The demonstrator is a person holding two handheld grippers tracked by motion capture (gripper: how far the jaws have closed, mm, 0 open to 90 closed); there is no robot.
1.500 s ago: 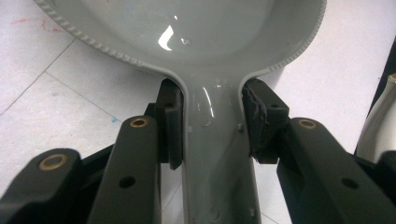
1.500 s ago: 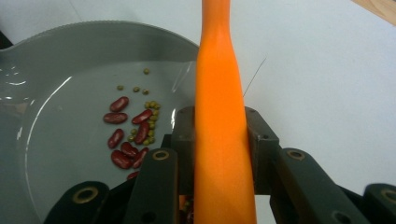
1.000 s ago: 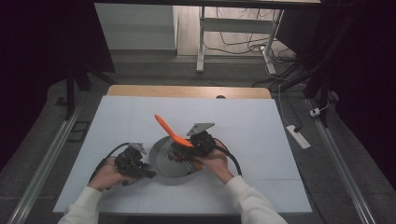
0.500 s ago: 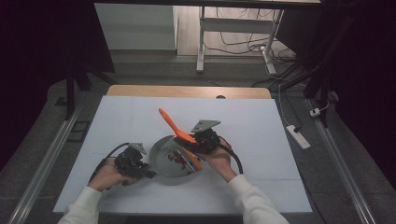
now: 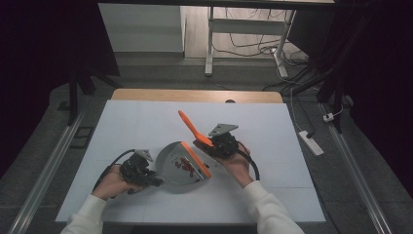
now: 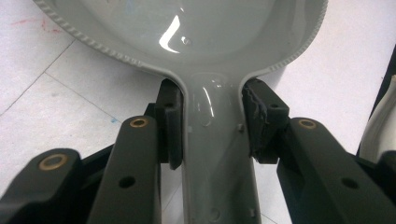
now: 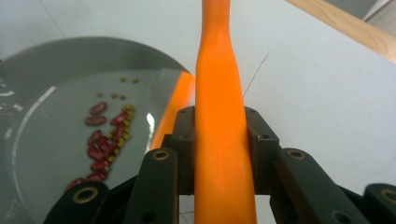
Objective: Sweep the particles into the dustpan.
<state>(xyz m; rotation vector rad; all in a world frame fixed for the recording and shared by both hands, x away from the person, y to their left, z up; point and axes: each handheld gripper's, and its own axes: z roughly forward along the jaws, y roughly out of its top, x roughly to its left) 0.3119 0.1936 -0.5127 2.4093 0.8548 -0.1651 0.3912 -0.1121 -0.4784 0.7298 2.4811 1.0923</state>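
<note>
A grey dustpan [image 5: 178, 168] lies on the white table, with an orange strip [image 5: 196, 159] along its straight edge. Red beans [image 7: 100, 144] and small yellowish seeds [image 7: 122, 135] lie inside it. My left gripper [image 5: 141, 173] is shut on the pan's grey handle [image 6: 217, 154], with a pad pressed on each side. My right gripper [image 5: 221, 144] is just right of the pan and shut on an orange tool handle [image 7: 219, 130]. That handle [image 5: 190, 126] slants up toward the far left. The tool's working end is hidden.
The white table sheet [image 5: 272, 131] stretches bare to the right and far side, ending in a wooden edge [image 5: 195, 95]. A power strip [image 5: 310, 142] lies on the floor off the right edge. The person's white sleeves [image 5: 265, 209] come in from the bottom.
My right gripper has carried the orange handle to the right, off the pan's middle to its orange edge, uncovering the beans. The left gripper and the pan have stayed put.
</note>
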